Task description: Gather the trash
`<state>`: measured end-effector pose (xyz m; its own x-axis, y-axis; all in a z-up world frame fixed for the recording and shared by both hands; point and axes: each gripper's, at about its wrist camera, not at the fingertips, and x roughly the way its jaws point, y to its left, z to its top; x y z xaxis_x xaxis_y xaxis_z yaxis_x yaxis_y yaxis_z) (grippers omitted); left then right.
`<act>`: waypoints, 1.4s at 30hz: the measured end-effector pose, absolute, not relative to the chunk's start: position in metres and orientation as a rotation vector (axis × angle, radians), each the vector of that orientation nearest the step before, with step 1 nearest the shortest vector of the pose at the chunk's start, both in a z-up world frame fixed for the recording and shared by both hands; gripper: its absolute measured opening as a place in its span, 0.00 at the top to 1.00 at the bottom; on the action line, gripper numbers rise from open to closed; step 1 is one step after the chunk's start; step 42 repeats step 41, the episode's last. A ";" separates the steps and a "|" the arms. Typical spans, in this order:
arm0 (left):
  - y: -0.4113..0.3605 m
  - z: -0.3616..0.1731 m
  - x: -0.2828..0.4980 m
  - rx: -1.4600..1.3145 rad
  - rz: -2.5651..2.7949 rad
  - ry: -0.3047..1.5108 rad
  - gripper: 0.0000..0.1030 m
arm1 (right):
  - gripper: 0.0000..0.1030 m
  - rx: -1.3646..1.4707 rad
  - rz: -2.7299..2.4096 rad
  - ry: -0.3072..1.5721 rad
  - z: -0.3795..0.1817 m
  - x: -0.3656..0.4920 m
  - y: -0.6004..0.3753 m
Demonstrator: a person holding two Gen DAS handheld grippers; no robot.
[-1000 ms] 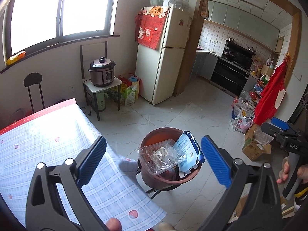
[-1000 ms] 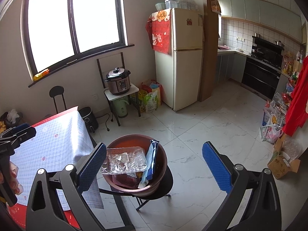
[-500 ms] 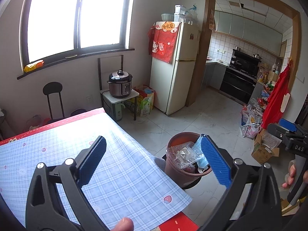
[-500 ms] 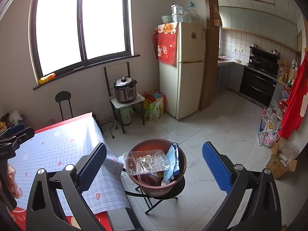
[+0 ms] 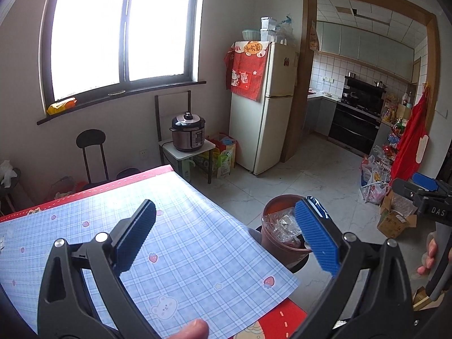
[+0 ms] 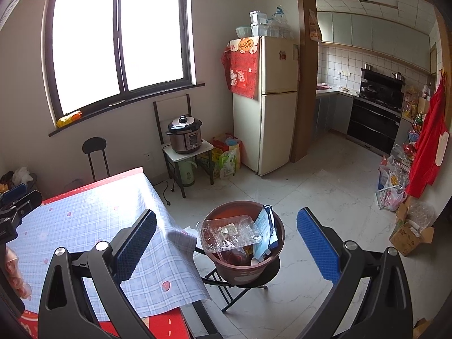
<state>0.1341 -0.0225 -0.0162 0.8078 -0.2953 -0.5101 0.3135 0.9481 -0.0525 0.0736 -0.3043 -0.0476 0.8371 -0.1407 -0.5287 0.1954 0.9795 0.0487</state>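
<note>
A brown round bin [image 6: 245, 265] stands on a black folding stool [image 6: 248, 285] beside the table corner. It holds a clear plastic tray [image 6: 230, 233] and a blue-white wrapper [image 6: 264, 233]. In the left wrist view the bin [image 5: 278, 247] is partly hidden behind my right finger. My left gripper [image 5: 224, 240] is open and empty above the blue checked tablecloth [image 5: 180, 243]. My right gripper [image 6: 226, 248] is open and empty, above and in front of the bin. The right gripper also shows in the left wrist view [image 5: 423, 195], the left gripper in the right wrist view [image 6: 14, 200].
The table [image 6: 93, 223] has a red edge. A fridge [image 6: 265, 104], a pressure cooker on a small table [image 6: 185, 138], a black stool [image 6: 94, 155] and bags [image 6: 226, 155] line the far wall. Bags and cardboard boxes [image 6: 406, 226] sit on the right floor.
Both grippers have drawn back and up from the bin; it looks smaller and farther in both views. More of the tablecloth shows under the left gripper. Both stayed open.
</note>
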 end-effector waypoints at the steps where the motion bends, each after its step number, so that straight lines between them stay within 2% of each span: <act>1: -0.020 -0.016 0.134 0.034 -0.327 0.540 0.06 | 0.05 0.101 -0.182 0.552 -0.048 0.073 -0.302; 42: -0.004 -0.014 0.123 0.027 -0.327 0.531 0.06 | 0.05 0.102 -0.259 0.555 -0.043 0.055 -0.291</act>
